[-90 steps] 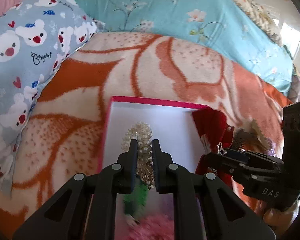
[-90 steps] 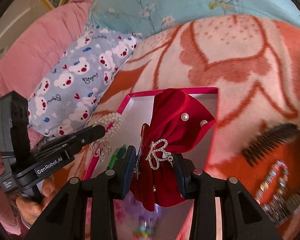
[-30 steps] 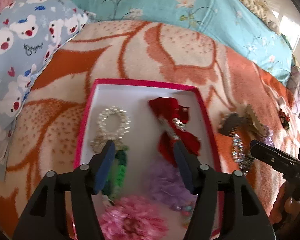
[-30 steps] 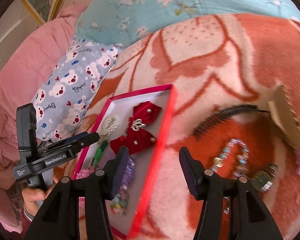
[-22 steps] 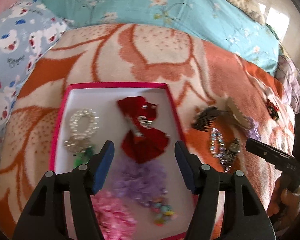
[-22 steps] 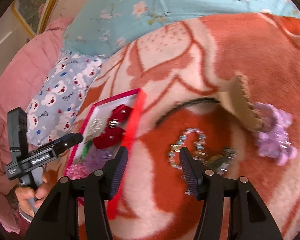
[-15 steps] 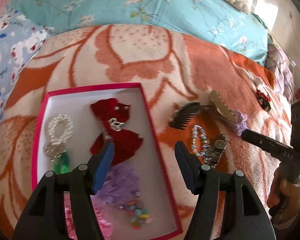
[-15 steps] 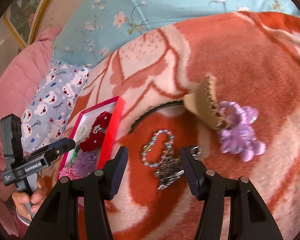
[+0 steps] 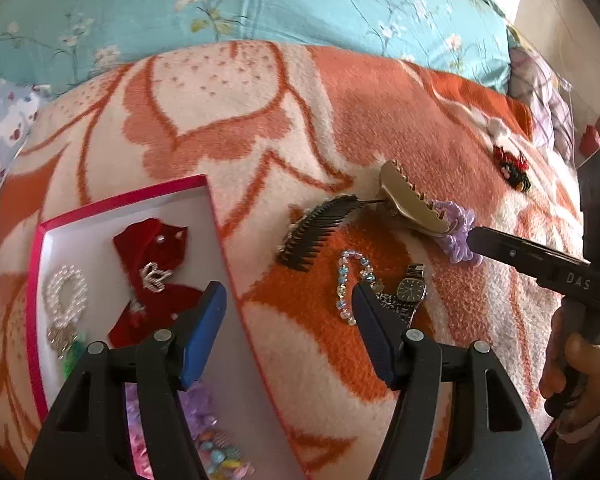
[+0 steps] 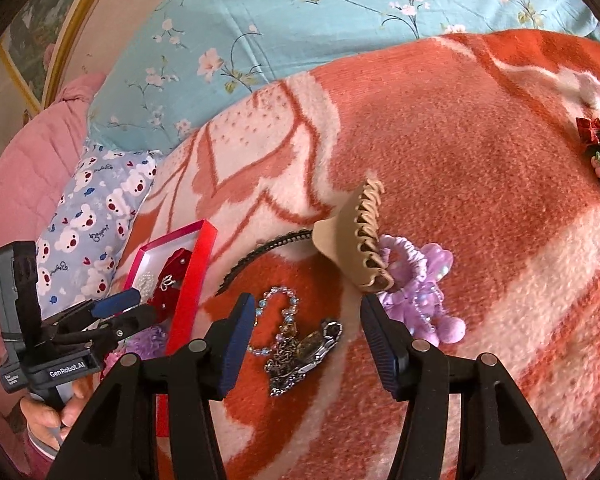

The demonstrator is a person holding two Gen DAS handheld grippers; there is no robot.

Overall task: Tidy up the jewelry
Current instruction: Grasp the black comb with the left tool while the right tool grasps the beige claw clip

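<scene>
A pink-rimmed white box (image 9: 210,200) lies on the blanket and holds a red velvet bow (image 9: 152,256), a pearl piece (image 9: 66,292) and other hair pieces. On the blanket to its right lie a black comb (image 9: 320,228), a beige claw clip (image 9: 412,204), a purple scrunchie (image 9: 458,232), a bead bracelet (image 9: 350,280) and a watch (image 9: 411,290). My left gripper (image 9: 288,304) is open and empty over the box's right rim. My right gripper (image 10: 308,320) is open and empty above the watch (image 10: 312,346) and bracelet (image 10: 278,304).
An orange and cream blanket (image 9: 240,120) covers the bed. A teal floral pillow (image 9: 300,4) lies behind it and a bear-print pillow (image 10: 96,208) to the left. A small red and black hair piece (image 9: 512,168) sits far right.
Both grippers let go of the pearl piece and red bow in the box, opened, and swung right toward the loose pieces on the blanket.
</scene>
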